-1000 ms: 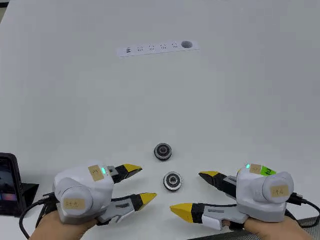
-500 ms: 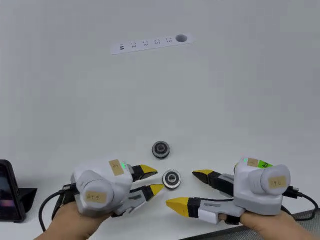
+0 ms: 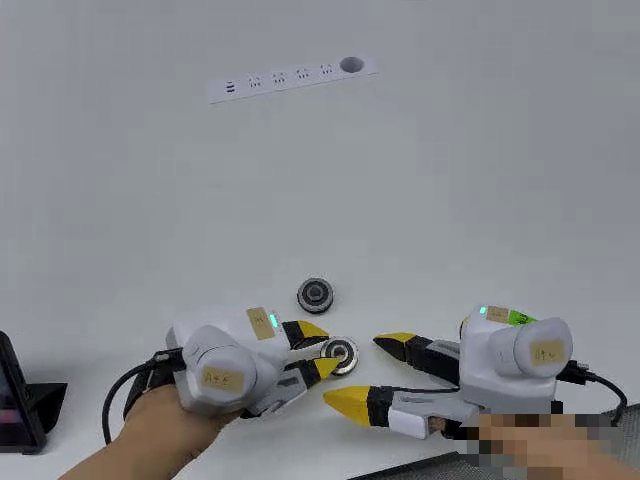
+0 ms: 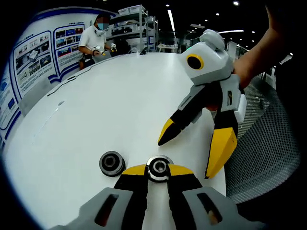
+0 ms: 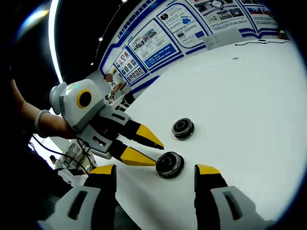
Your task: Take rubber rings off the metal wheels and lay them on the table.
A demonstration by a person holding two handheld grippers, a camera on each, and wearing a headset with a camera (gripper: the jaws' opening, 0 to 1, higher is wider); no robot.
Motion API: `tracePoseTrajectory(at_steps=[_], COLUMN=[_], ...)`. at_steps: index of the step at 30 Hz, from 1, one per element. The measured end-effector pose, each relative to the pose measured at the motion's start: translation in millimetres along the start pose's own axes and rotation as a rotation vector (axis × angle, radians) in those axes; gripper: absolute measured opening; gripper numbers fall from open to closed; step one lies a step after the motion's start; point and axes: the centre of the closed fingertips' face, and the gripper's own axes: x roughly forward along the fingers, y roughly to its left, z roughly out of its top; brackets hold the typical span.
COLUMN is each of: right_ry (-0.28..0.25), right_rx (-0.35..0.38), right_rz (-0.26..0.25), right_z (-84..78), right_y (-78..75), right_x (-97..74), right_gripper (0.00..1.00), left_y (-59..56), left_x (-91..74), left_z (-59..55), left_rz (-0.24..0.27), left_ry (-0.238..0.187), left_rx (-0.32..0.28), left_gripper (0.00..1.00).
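Two metal wheels with black rubber rings lie flat on the white table (image 3: 450, 200). The far wheel (image 3: 315, 294) (image 4: 112, 163) (image 5: 183, 128) lies alone. The near wheel (image 3: 340, 354) (image 4: 159, 167) (image 5: 170, 164) sits at the tips of my left gripper (image 3: 322, 349) (image 4: 159, 170) (image 5: 157, 153). Its jaws stand narrowly apart, one yellow tip on each side of the wheel, and contact is unclear. My right gripper (image 3: 370, 372) (image 5: 156, 170) (image 4: 186, 158) is wide open just right of that wheel, facing the left gripper, with nothing between its fingers.
A white power strip (image 3: 290, 77) lies far back on the table. A dark device (image 3: 20, 405) stands at the left edge. A mesh surface (image 3: 620, 440) borders the table at the lower right. A person (image 4: 98, 36) stands far off.
My left gripper has slid right to the near wheel and its jaws have narrowed around it. The right gripper has barely moved. The head view has shifted.
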Motion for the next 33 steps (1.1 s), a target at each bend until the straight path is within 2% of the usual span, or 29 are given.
tracePoseTrajectory(at_steps=[6, 16, 18, 23, 33], right_ry=[-0.012, -0.028, -0.027, -0.028, -0.047], right_rx=[0.02, 0.039, 0.039, 0.05, 0.12], right_rz=[0.007, 0.004, 0.005, 0.009, 0.04], right_z=[1.2, 2.8, 2.2, 1.6, 5.9], right_y=[-0.1, -3.6, -3.9, -3.4, -0.1], right_x=[1.5, 1.4, 1.4, 1.8, 8.0], right_gripper=[0.67, 0.67, 0.67, 0.66, 0.66], left_y=[-1.9, -3.2, -4.4, -4.1, -3.9], left_x=[4.6, 11.2, 12.6, 11.1, 10.6], left_z=[-2.8, -4.0, -7.1, -7.1, -7.1], left_rz=[-0.017, -0.039, -0.045, -0.05, -0.051], left_ry=[0.031, 0.06, 0.081, 0.076, 0.059], left_rx=[0.033, 0.051, 0.066, 0.067, 0.046], left_gripper=[0.15, 0.15, 0.15, 0.14, 0.13])
